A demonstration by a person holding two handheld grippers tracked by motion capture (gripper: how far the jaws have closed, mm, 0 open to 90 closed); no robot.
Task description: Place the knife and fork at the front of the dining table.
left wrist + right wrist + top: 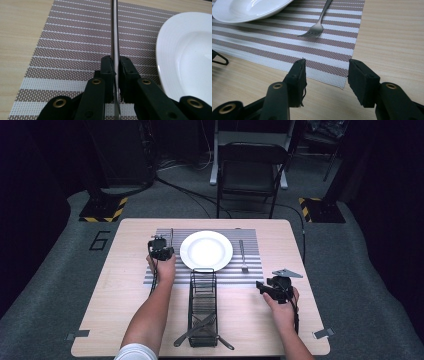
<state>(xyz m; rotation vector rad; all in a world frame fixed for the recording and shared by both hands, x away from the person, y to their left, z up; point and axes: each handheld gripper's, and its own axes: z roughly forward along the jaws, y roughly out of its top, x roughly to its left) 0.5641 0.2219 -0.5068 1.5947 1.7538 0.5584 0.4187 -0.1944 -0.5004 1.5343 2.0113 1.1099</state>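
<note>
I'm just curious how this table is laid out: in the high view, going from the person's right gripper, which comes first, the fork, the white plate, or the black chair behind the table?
From the right gripper:
1. Fork, on the striped mat just beyond it.
2. White plate, mid-mat, farther left.
3. Black chair, on the floor past the table's far edge.

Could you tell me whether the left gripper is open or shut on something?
Shut. The left gripper clamps a thin metal utensil, probably a knife, over the placemat beside the plate.

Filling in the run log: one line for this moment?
left gripper: shut on knife, over placemat | right gripper: open, empty | fork: placed
</note>
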